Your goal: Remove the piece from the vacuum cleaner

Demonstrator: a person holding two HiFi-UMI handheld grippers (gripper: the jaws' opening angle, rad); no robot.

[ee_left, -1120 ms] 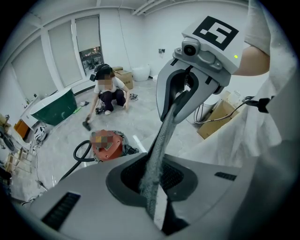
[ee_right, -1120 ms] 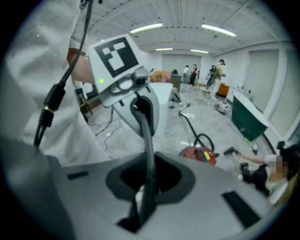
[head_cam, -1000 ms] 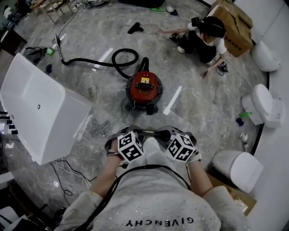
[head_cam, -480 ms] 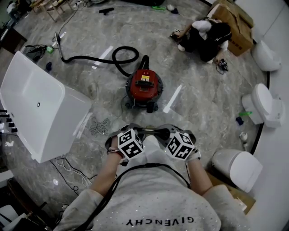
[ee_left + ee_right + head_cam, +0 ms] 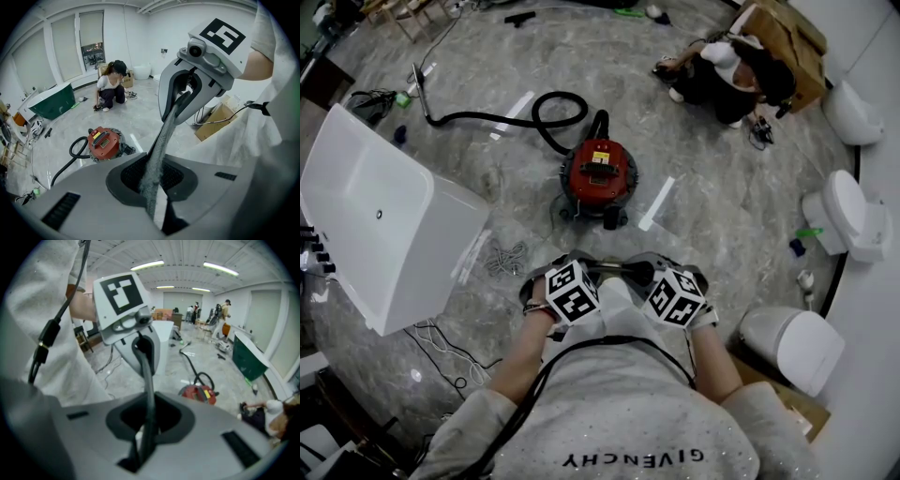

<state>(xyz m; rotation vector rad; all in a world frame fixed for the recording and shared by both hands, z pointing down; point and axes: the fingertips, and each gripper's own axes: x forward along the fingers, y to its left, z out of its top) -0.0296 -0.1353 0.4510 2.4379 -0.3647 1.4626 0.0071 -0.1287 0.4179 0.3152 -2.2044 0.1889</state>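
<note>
Holding left claw point(image 5: 168, 122) & right claw point(image 5: 146, 366) shut, empty, w/ red vac point(image 5: 598, 178) on floor point(image 5: 722, 216) at 12 o'clock; could trip on cables point(image 5: 506, 262) at 9 o'clock or yank hose point(image 5: 553, 117), tipping vac.

Left gripper point(image 5: 164, 136): grey body; pads point(image 5: 157, 159) speckled grey. Left cube point(image 5: 572, 293): white, black square markers.
Right gripper point(image 5: 149, 380): same grey, darker between jaws. Right cube point(image 5: 675, 302): black-on-white squares.
Ahead of both grippers: vacuum cleaner point(image 5: 599, 175) red, black handle, yellow label on top; hose point(image 5: 546, 120) black.
Floor point(image 5: 712, 206): grey, marbled; tape strips point(image 5: 657, 203) white.
Left of left gripper: bathtub point(image 5: 384, 220) white.
Right of right gripper: toilet point(image 5: 853, 220) white.
Far ahead, to right: cardboard box point(image 5: 792, 47) brown.
</note>
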